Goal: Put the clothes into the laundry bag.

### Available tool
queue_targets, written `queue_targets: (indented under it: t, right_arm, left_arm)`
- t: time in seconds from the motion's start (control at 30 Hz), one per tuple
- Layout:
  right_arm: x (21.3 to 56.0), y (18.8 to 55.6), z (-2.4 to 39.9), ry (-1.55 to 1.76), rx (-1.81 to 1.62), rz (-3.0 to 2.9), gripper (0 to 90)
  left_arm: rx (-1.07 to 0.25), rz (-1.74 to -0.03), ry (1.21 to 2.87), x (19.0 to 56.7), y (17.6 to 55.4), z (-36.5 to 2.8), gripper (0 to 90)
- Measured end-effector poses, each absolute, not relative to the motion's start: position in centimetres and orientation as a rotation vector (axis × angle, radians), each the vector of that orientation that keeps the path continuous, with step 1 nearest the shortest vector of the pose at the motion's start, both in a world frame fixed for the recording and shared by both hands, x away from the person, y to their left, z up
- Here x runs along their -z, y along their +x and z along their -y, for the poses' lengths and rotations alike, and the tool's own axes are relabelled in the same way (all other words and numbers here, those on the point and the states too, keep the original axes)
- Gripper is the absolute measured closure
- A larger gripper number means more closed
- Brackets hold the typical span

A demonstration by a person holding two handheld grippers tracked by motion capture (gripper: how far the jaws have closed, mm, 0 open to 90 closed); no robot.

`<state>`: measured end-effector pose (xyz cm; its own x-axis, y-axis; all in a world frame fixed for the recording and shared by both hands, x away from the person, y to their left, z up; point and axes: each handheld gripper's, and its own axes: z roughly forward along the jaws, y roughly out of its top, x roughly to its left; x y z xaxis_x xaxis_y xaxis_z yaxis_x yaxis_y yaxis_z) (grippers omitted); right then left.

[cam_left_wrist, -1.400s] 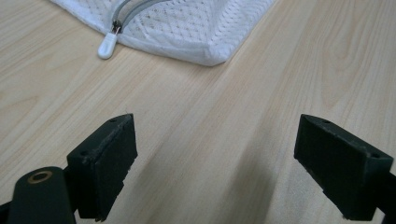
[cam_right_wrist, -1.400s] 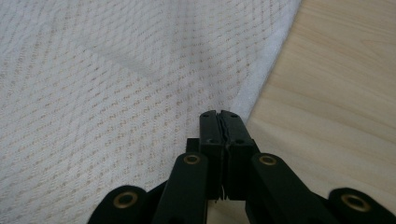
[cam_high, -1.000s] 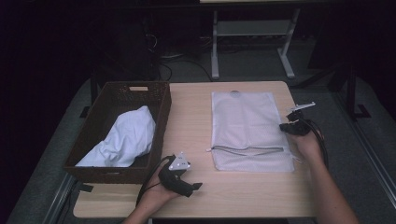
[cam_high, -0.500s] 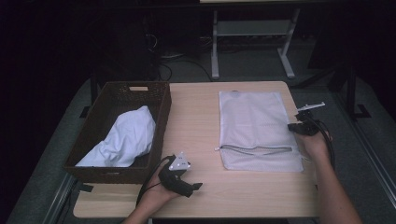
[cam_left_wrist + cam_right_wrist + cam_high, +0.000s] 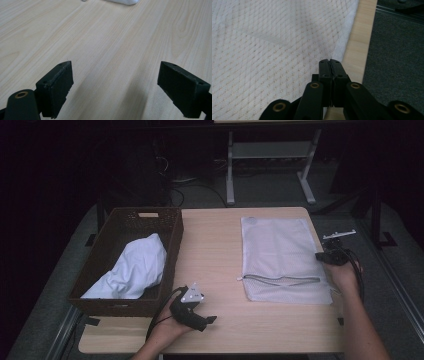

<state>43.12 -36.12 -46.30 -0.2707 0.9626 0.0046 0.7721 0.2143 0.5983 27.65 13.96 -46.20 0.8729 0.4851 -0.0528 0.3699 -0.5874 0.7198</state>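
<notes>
- Wicker basket: sits at the counter's 9 o'clock side. It holds a crumpled white garment, well apart from the work in hand.
- Left claw: rests at the counter's 7 o'clock edge. In the left gripper view its jaws stand wide, with bare wood between them and nothing held.
- Mesh laundry bag: lies flat on the counter's 3 o'clock half, its right edge near the counter edge.
- Appearance: white, rectangular, semi-sheer. The right gripper view shows a fine diamond weave with a plain hem. A dark zipper runs across the bag near its 6 o'clock end, and the pull tab is at the left.
- Handling (judged): very light, limp and non-fragile. The bag will sag and fold when lifted from one point. The thin weave can slip from a shallow pinch, and a level pull drags the whole bag along the counter.
- Grip points (judged): use the hemmed edge or a corner, where the fabric is doubled. For opening, take the zipper tab and pin the hem with the second claw.
- Right claw: sits at the bag's 3 o'clock edge, with the jaws pressed together on the hem.
</notes>
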Motion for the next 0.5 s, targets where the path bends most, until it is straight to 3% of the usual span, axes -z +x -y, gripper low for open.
queue_targets:
  t: [0.5]
  right_arm:
    - [46.2, 42.8, 37.7, 1.649, -0.691, -2.084, 85.6]
  left_arm:
    - [-0.188, -0.611, 2.263, 46.2, 27.6, -13.9, 12.7]
